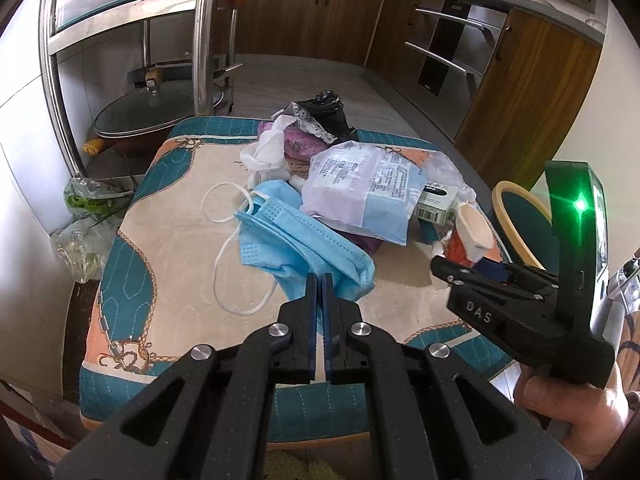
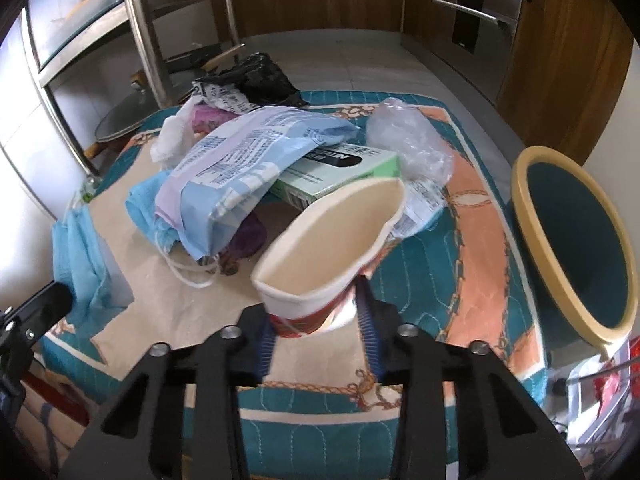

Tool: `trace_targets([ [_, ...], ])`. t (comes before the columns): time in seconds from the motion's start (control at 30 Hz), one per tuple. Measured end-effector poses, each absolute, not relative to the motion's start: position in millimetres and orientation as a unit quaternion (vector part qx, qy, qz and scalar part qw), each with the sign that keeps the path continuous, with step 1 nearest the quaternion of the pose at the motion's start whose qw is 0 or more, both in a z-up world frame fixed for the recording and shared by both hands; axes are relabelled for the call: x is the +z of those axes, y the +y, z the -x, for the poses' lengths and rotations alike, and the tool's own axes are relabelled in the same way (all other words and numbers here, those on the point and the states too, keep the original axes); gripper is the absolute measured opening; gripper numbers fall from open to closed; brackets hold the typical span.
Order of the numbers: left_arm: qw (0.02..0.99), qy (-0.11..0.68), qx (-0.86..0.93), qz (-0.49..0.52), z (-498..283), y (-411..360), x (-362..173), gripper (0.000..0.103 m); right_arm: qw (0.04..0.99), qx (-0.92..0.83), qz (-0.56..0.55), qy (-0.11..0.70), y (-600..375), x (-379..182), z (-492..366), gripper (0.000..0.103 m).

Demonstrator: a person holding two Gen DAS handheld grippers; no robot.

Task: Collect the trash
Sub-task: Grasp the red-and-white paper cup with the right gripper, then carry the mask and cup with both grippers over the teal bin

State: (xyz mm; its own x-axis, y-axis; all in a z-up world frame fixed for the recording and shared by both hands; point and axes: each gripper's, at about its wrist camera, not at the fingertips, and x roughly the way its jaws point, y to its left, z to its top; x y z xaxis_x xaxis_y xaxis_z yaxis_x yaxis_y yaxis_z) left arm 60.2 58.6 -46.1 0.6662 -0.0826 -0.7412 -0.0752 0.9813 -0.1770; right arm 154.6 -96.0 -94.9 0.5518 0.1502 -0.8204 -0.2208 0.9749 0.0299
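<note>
Left wrist view: the left gripper point(image 1: 320, 280) has its jaws pressed together on a fold of the blue face mask point(image 1: 296, 236), which lies on the near side of the trash pile point(image 1: 344, 168), its white loops trailing on the cloth. The pile holds a printed plastic pouch point(image 1: 360, 188), a white tissue wad point(image 1: 266, 152), a pink wrapper point(image 1: 302, 146) and a black bag point(image 1: 326, 110) at the far side. To the pile's right the right gripper point(image 1: 460, 268) carries a paper cup point(image 1: 474, 228), and past that stands a teal bin with a yellow rim point(image 1: 520, 224).

Right wrist view: the right gripper point(image 2: 320, 316) pinches the paper cup point(image 2: 332, 240) by its base, the cup squashed oval and tilted with its mouth toward the pile point(image 2: 256, 156). A green box point(image 2: 340, 176) sits under the pouch point(image 2: 248, 164), with crumpled clear plastic point(image 2: 408, 140) beside it. The bin point(image 2: 576, 240) is right of the pile, and what shows of its inside looks empty.

By my reading the task is barely begun — two items are gripped, none visibly binned, most of the pile untouched.

The pile sits on a table under a teal, peach and cream cloth point(image 2: 476, 256) with a rope pattern, in a kitchen — wooden cabinets point(image 1: 532, 92) beyond the pile, a steel rack point(image 1: 202, 36) and a lidded pan point(image 1: 152, 112) to its left.
</note>
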Motion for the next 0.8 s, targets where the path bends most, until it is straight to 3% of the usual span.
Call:
trace_targets([
  [0.8,0.938,0.333,-0.067,0.074,-49,23,-16,0.002,0.896,0.151,0.018,0.417,-149,-34,-127,0.026],
])
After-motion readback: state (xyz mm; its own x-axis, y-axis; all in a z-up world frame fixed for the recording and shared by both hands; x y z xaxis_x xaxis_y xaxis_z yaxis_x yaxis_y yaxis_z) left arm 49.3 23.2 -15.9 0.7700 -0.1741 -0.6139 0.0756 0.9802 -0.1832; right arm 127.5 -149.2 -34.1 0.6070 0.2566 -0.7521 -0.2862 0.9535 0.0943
